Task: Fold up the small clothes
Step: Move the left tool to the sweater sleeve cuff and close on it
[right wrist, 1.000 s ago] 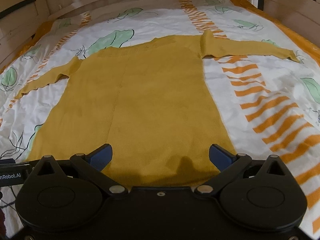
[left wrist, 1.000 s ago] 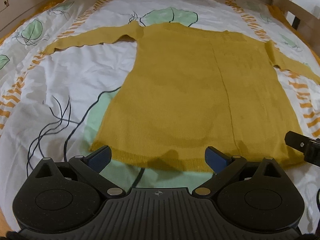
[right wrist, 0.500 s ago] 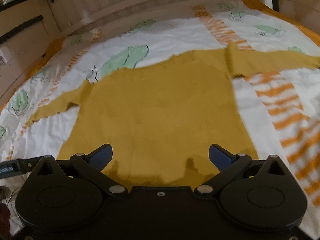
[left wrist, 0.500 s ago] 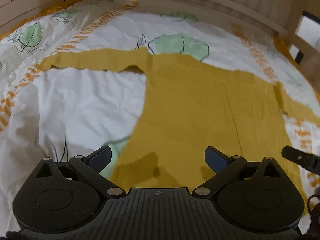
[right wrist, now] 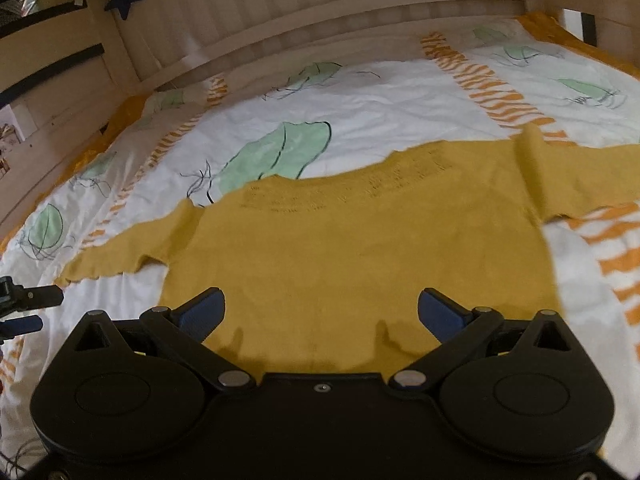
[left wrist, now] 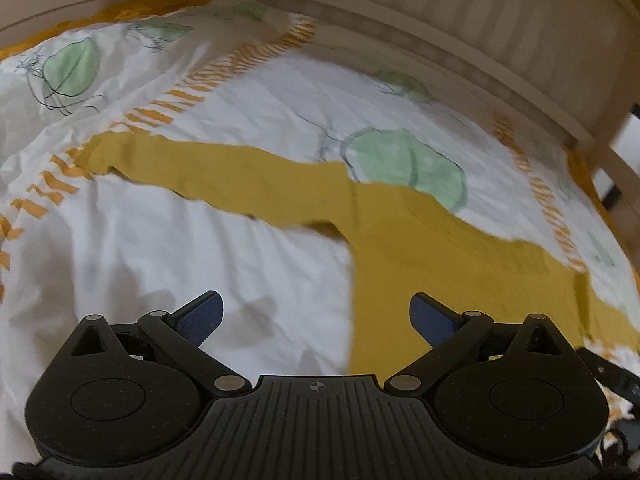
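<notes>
On the leaf-printed bedsheet (right wrist: 360, 120), flat and spread with both sleeves out: mustard sweater (right wrist: 360, 248). Above its torso, right gripper (right wrist: 321, 312), jaws wide apart and holding nothing; over the sheet by the sweater's left side edge, left gripper (left wrist: 316, 316), likewise wide open and empty. Behind, a slatted wooden bed frame (right wrist: 320, 12).

A mustard-yellow long-sleeved sweater (right wrist: 360, 248) lay flat and unfolded on the leaf-print bedsheet (right wrist: 360, 120), both sleeves spread outward, neckline toward the headboard (right wrist: 320, 12).
</notes>
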Motion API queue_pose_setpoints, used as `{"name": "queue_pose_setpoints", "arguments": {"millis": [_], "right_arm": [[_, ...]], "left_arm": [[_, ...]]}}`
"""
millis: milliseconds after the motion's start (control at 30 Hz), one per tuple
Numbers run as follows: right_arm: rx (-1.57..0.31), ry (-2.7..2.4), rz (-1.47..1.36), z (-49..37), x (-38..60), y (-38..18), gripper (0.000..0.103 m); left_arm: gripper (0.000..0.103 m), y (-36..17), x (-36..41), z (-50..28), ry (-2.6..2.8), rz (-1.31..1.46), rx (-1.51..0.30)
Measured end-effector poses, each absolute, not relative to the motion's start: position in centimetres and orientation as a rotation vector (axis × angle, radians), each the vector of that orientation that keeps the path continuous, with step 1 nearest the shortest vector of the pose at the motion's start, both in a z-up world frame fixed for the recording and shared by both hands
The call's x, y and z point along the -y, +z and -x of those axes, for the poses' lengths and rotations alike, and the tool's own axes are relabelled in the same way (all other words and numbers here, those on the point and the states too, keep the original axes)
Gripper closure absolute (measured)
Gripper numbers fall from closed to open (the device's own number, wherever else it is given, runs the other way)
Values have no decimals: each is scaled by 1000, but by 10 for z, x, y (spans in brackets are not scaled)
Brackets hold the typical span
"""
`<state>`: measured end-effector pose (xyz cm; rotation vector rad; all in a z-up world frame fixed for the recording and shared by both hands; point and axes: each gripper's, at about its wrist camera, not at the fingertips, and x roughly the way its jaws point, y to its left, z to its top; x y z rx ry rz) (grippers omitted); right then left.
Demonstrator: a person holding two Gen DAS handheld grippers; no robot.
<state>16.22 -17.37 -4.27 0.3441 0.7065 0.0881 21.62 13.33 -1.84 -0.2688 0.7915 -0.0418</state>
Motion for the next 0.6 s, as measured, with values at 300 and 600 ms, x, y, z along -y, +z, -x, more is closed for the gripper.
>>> {"name": "queue_pose_setpoints", "arguments": {"millis": [300, 600], "right_arm": [[-692, 111, -352, -195, 161, -52, 1], [-686, 131, -353, -215, 146, -57, 1]], "left_arm": [[2, -29, -204, -277, 90, 292, -764], [2, -50, -271, -322, 199, 340, -771]]}}
